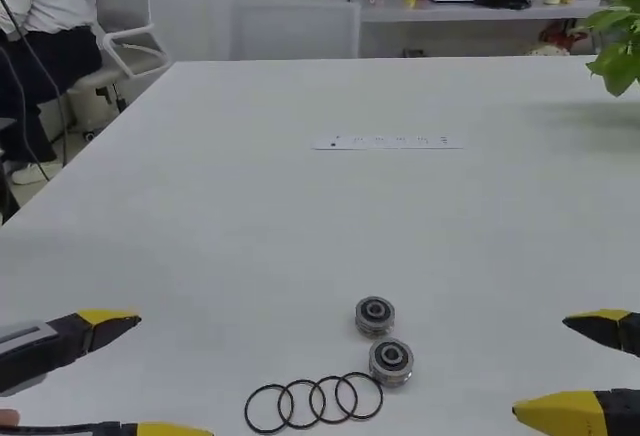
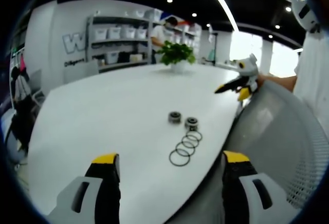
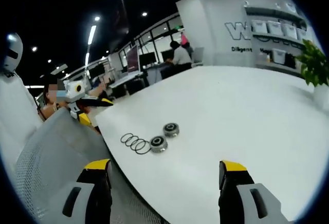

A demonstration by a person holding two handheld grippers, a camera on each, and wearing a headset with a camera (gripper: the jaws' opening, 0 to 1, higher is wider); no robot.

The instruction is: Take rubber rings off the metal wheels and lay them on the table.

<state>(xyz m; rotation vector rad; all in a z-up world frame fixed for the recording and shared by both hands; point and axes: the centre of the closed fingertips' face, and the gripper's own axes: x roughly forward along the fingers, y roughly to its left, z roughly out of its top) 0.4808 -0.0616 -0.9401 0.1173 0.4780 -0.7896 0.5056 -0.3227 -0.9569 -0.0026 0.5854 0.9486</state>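
At the near edge of the white table (image 1: pixel 300 206), the left gripper (image 1: pixel 150 376) and right gripper (image 1: pixel 545 366) both gape wide, holding nothing. Between them, well apart from either, sit two metal wheels (image 1: pixel 375 316), with four rubber rings (image 1: pixel 315 403) in an overlapping row just beside the nearer wheel (image 1: pixel 390 359)

4 rubber rings (image 1: pixel 314 402) by 2 metal wheels (image 1: pixel 390 359); L tool (image 1: pixel 148 376), R tool (image 1: pixel 540 367) spread.

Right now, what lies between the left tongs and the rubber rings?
Nothing. In the head view, bare table separates the open left tongs from the four rubber rings.
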